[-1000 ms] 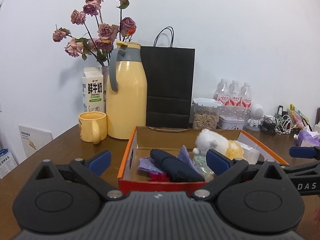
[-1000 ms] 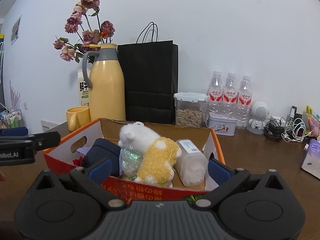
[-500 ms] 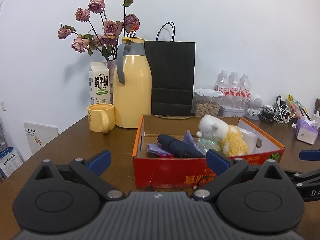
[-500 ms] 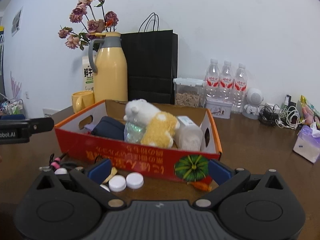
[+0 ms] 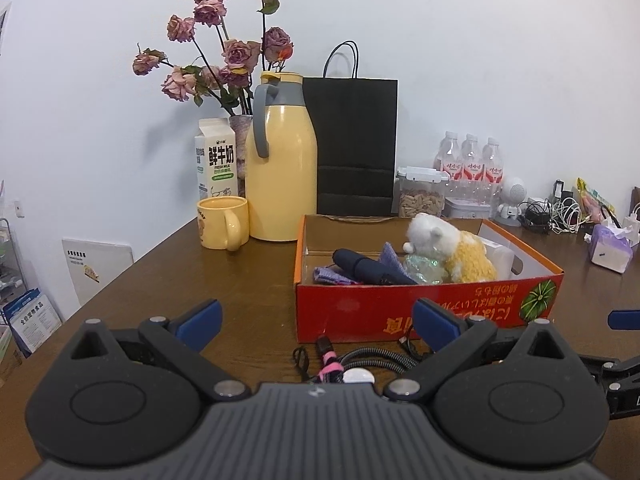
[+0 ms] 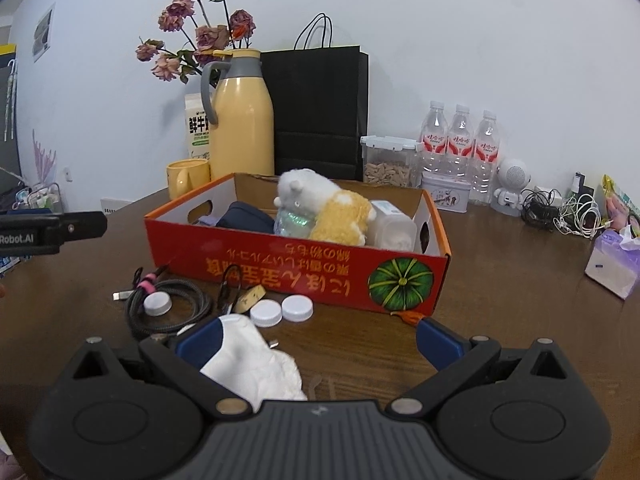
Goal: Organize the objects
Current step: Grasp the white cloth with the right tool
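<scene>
- Standing on the brown table (image 6: 500, 280): one red cardboard box (image 6: 296, 268), just ahead of both grippers, printed side toward the cameras.
- Left gripper (image 5: 316, 320): jaws spread wide, nothing between them; the box's near wall sits beyond the fingertips, slightly to the right.
- Right gripper (image 6: 316, 338): jaws likewise wide apart and empty; a crumpled white tissue (image 6: 256, 364) lies on the table against its left finger (touching or merely overlapping, cannot tell).
- Box contents: white-and-yellow plush toy (image 6: 320, 204), dark blue pouch (image 6: 246, 216), translucent white container (image 6: 394, 226), purple cloth (image 5: 332, 276), a clear crinkled item under the plush (identity unclear).
- Loose items in front of the box: coiled black braided cable (image 6: 168, 308) with a pink tie, three white bottle caps (image 6: 297, 307), a small yellowish piece (hard to make out).
- Behind the box: yellow thermos jug (image 5: 280, 160), yellow mug (image 5: 222, 222), milk carton (image 5: 216, 160), black paper bag (image 5: 354, 144), dried roses (image 5: 224, 52).
- Cut off: in the left view the gripper body hides most of the cable; the box's interior floor is largely hidden by its near wall.
</scene>
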Demonstrator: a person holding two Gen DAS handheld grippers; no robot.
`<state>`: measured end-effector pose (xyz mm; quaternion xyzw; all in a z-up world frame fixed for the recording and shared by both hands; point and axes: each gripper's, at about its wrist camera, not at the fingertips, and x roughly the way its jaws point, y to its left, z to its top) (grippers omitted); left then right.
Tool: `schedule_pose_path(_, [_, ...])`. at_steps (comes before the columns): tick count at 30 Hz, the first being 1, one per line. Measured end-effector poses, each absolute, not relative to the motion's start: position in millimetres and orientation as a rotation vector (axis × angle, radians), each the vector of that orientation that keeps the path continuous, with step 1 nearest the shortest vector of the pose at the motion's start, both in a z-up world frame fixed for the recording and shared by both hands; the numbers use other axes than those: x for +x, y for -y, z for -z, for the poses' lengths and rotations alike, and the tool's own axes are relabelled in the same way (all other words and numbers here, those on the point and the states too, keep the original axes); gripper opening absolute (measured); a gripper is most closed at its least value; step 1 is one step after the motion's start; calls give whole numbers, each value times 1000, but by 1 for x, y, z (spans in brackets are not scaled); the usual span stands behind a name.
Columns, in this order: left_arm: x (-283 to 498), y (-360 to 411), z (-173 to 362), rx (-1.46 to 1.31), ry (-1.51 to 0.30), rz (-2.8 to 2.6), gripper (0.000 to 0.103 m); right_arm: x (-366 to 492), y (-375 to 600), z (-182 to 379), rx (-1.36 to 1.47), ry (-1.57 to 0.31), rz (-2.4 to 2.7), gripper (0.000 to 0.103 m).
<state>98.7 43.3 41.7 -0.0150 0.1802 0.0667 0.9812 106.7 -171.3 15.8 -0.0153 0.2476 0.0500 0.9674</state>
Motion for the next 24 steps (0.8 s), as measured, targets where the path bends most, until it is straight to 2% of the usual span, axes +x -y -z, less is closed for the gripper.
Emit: schedule_pose_path(24, [80, -52, -26, -38, -440, -131, 103, 97, 166, 12, -23, -614, -185, 103])
